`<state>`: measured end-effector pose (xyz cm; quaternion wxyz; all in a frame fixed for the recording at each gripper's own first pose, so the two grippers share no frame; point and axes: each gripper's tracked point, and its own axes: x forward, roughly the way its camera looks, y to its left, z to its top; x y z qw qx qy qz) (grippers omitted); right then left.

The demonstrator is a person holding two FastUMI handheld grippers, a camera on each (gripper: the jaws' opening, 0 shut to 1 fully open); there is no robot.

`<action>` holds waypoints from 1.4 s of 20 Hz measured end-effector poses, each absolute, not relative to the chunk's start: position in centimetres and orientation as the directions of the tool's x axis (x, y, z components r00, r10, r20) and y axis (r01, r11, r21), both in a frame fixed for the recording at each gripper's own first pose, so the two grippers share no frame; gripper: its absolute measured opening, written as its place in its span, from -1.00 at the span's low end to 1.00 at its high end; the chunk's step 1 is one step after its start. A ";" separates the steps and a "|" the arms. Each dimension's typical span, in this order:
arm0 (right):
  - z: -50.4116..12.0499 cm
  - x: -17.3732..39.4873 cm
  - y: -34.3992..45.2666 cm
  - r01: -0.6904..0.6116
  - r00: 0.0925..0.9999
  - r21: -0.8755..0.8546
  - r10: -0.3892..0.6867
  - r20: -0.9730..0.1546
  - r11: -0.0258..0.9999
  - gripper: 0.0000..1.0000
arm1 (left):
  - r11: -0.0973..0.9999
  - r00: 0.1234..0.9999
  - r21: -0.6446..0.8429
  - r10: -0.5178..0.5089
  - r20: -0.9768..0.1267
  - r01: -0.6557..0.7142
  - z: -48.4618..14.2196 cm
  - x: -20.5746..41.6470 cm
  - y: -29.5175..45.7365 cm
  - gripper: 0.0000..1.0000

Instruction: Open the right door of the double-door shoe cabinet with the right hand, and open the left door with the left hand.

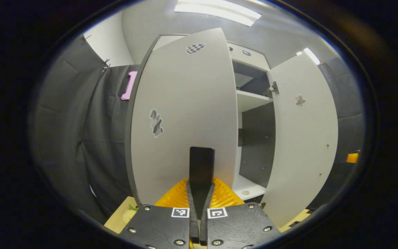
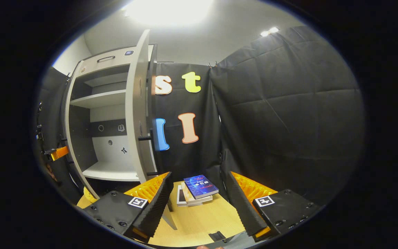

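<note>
I judge the task nearly finished: on the tall pale grey double-door shoe cabinet [image 1: 250, 100] both doors stand swung out. In the left gripper view my left claw [image 1: 201, 162] has its fingers pressed together with nothing I can see between them; the left door [image 1: 185, 114] stands straight ahead of it, close beyond the fingertips, though I cannot tell whether they touch it. The right door [image 1: 302, 138] hangs open further off, ahead and to the right of that claw, with the shelves showing between the two doors. In the right gripper view my right claw [image 2: 197, 200] is spread wide and holds nothing; that door's edge [image 2: 137, 103] rises just ahead and to its left. What may remain is pushing the left door wider and backing off.

Count: one cabinet, two doors, two claws, and two books [image 2: 199, 188] stacked on the light wooden desk [image 2: 202, 218], just ahead between the right claw's fingers
</note>
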<state>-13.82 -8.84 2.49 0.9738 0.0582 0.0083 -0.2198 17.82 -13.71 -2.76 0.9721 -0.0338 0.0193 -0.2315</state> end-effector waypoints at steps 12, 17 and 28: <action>2.8 -12.6 -6.1 0.391 0.920 0.114 -0.391 -0.025 0.913 0.94 | 0.890 0.891 -0.068 -0.454 -0.016 0.452 -2.5 16.8 -12.1 -0.92; 2.7 -12.3 -5.4 0.385 0.922 0.108 -0.385 -0.023 0.916 0.84 | 0.890 0.892 -0.078 -0.451 -0.005 0.450 -2.4 16.6 -11.6 -0.92; 2.7 -11.0 -3.6 0.345 0.938 0.111 -0.346 -0.017 0.932 0.94 | 0.914 0.923 -0.132 -0.380 0.051 0.384 -1.8 16.9 -8.8 -0.94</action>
